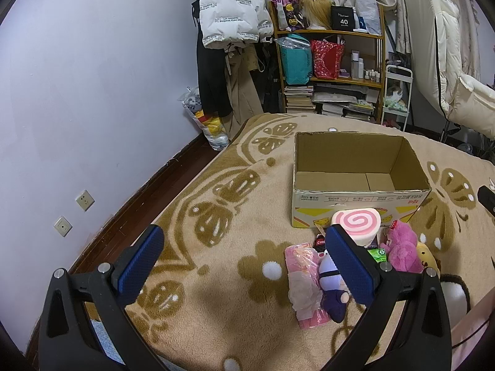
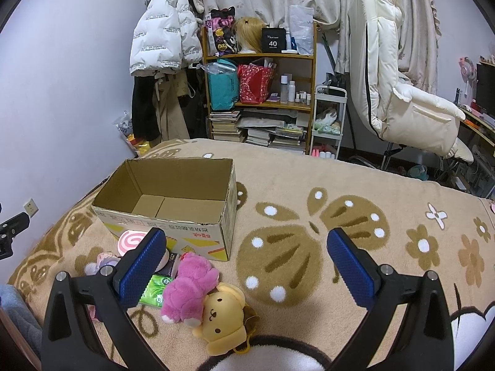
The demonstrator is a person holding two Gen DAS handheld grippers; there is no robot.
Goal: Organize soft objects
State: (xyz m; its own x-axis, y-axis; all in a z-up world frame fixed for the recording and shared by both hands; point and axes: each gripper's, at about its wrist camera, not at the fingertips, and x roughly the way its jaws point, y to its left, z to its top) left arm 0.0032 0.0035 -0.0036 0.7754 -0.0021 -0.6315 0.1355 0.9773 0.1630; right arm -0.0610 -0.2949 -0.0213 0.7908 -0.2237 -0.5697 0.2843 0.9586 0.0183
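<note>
An open, empty cardboard box [image 1: 359,202] [image 2: 173,230] stands on the bed. In front of it lies a pile of soft toys: a pink swirl cushion [image 1: 355,223] [image 2: 130,241], a pink plush bear [image 1: 402,247] [image 2: 188,284], a yellow plush dog [image 2: 221,318] [image 1: 425,255], a purple plush [image 1: 332,290] and a pink plastic-wrapped packet [image 1: 301,281]. A green packet [image 2: 154,289] lies among them. My left gripper [image 1: 244,266] is open and empty, left of the pile. My right gripper [image 2: 247,266] is open and empty, just right of the pile.
The bed is covered by a beige blanket [image 2: 340,204] with brown butterflies. A wall [image 1: 77,92] runs along the left. Behind the bed stand a cluttered shelf [image 2: 263,92], hanging coats [image 2: 164,43] and a white padded chair [image 2: 402,92].
</note>
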